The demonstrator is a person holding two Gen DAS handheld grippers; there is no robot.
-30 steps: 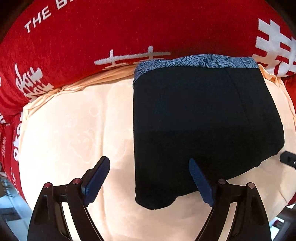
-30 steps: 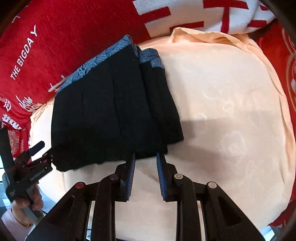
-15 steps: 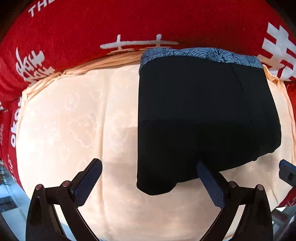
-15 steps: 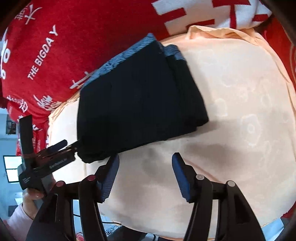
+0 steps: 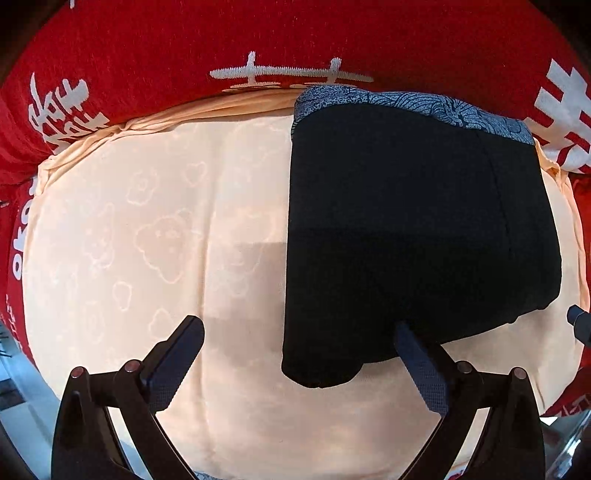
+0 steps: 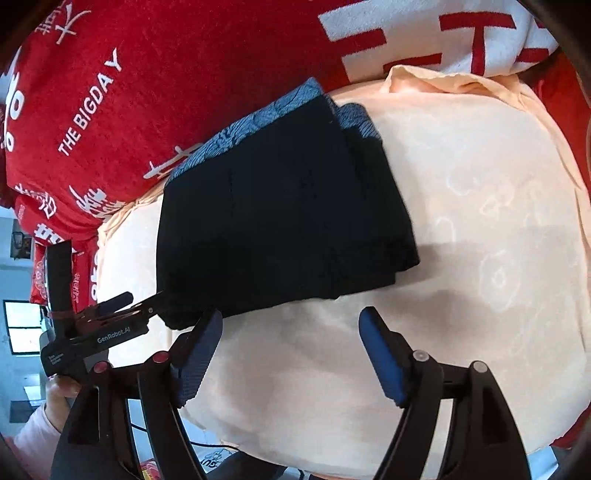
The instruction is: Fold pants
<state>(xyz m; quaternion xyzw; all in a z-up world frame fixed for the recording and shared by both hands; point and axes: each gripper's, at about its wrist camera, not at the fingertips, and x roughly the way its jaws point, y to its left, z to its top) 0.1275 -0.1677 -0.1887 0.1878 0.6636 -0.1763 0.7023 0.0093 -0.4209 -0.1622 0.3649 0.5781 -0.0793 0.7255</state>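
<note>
1. The black pants [image 5: 417,236] lie folded into a compact rectangle on a peach cushion [image 5: 155,236] printed with faint cloud outlines.
2. In the left wrist view the pants fill the area from the centre toward 3 o'clock, with their blue patterned waistband [image 5: 406,101] along the edge at 12 to 1 o'clock.
3. A red blanket [image 5: 280,33] with white characters wraps behind the cushion from 9 through 12 to 3 o'clock.
4. The left gripper [image 5: 299,345] has its jaws spread wide; the near corner of the pants sits between them, and the pads do not press on it.
5. Its right finger [image 5: 421,363] overlaps the lower hem of the pants at 5 o'clock; I cannot tell whether it touches the cloth.
6. In the right wrist view the pants [image 6: 280,206] lie from the centre toward 10 o'clock, layered edges showing on their 3 o'clock side.
7. The right gripper [image 6: 291,328] has its jaws opening, with only bare cushion [image 6: 461,229] between them; the pants' hem lies just beyond the left finger [image 6: 199,350].
8. At 8 o'clock in that view the left gripper [image 6: 136,304] reaches the pants' corner, and a hand [image 6: 61,391] in a pale pink sleeve [image 6: 29,432] grips its handle.
</note>
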